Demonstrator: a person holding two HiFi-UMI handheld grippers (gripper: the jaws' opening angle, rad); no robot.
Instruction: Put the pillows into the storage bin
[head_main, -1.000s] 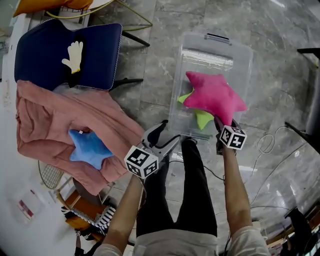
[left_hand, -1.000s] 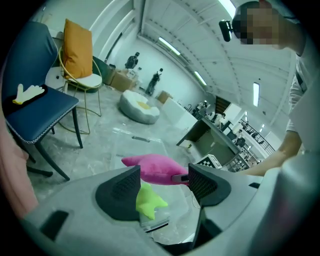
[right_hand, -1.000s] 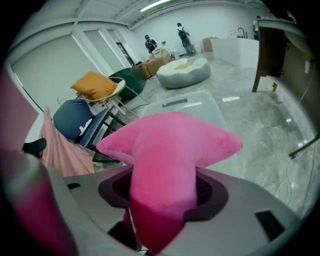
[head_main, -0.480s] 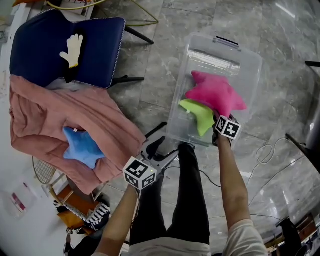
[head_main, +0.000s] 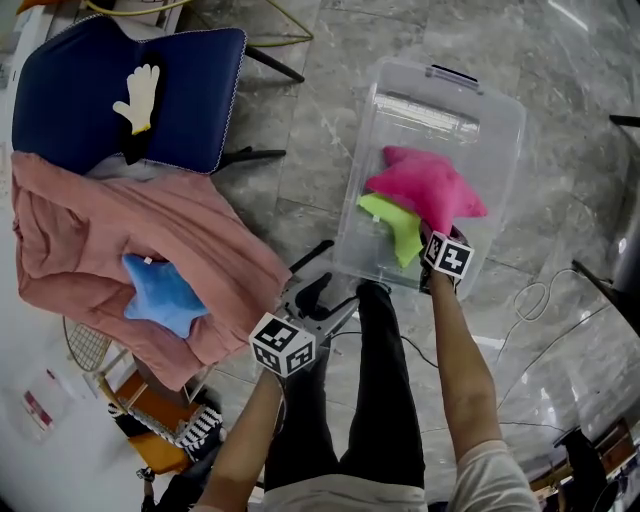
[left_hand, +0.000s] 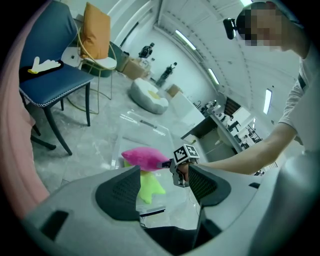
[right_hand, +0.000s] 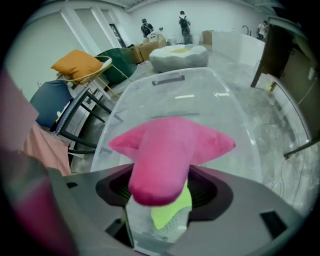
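A clear plastic storage bin (head_main: 440, 100) stands on the floor with a lime-green pillow (head_main: 395, 225) inside it. A pink star pillow (head_main: 425, 187) lies in the bin partly over the green one. My right gripper (head_main: 432, 238) points down at the bin's near end. Its jaws have just been opening, and one arm of the pink pillow (right_hand: 170, 145) sits loosely between them. A blue star pillow (head_main: 160, 295) lies on a pink blanket (head_main: 90, 230) at the left. My left gripper (head_main: 312, 295) is open and empty, between the blanket and the bin.
A navy chair (head_main: 90, 90) with a white glove (head_main: 140, 95) on its seat stands behind the blanket. The person's dark-trousered legs are below the grippers. A cable (head_main: 545, 300) lies on the marble floor right of the bin.
My right gripper has sunk with the pink pillow, which was above the bin's near rim and now lies inside on the green pillow. The left gripper dropped a little.
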